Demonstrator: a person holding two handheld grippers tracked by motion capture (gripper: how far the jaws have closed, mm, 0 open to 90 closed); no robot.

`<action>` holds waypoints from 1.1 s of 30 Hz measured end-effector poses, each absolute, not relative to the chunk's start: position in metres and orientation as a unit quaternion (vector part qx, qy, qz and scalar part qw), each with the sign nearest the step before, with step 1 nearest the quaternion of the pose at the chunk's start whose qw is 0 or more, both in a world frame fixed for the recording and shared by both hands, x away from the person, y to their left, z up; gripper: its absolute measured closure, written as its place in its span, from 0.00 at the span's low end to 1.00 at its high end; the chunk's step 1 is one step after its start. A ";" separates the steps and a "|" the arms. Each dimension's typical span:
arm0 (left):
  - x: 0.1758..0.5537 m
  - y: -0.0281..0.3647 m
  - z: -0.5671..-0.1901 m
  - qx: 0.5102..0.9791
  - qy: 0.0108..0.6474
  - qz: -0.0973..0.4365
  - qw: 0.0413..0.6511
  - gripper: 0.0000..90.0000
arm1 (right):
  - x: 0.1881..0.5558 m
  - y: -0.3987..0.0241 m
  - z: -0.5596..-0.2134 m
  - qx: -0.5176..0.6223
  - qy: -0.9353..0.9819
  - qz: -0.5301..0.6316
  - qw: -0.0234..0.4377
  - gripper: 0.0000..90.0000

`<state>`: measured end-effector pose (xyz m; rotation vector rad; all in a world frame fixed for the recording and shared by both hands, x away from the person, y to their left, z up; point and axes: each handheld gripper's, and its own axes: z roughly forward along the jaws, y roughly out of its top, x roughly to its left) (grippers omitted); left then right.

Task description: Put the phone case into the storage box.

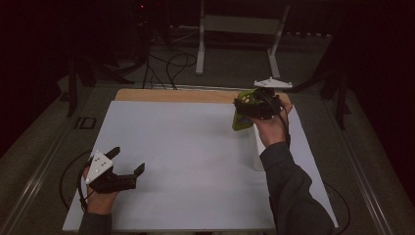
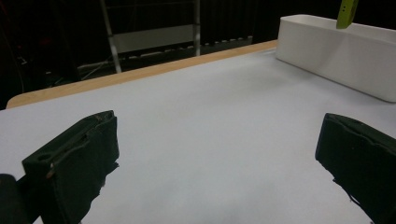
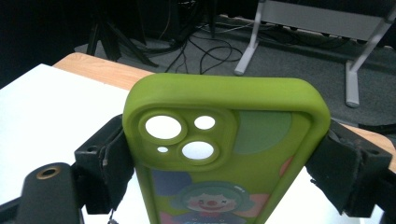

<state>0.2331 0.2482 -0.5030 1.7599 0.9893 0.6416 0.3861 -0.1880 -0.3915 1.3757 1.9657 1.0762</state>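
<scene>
- The right gripper (image 1: 243,113) is holding a green phone case (image 3: 224,154) at the far right of the table (image 1: 195,161), its jaws closing on the case's two long edges, as the right gripper view is showing.
- The case is hanging above the white bin (image 2: 336,51) that is standing along the table's right side; in the left gripper view its green tip (image 2: 346,13) is showing just over the bin's far rim.
- Its long axis is running along the jaws and, in the high view, pointing down toward the bin, so the likely next move is a straight lowering and release.
- The left gripper (image 1: 128,166) is resting at the near left of the table, well apart from the bin, its jaws spreading wide with nothing between them.
- The case's back is carrying a cartoon clown face and camera cut-outs; no readable writing or brand is showing.
</scene>
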 end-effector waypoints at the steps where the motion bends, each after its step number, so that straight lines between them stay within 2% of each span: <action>1: 0.233 0.248 -0.503 0.725 0.407 0.264 0.489 0.00 | 0.386 -0.189 -0.391 0.507 0.723 0.395 0.253 0.17; 33: 0.232 0.251 -0.502 0.722 0.408 0.268 0.491 0.00 | 0.397 -0.213 -0.383 0.528 0.707 0.382 0.274 0.17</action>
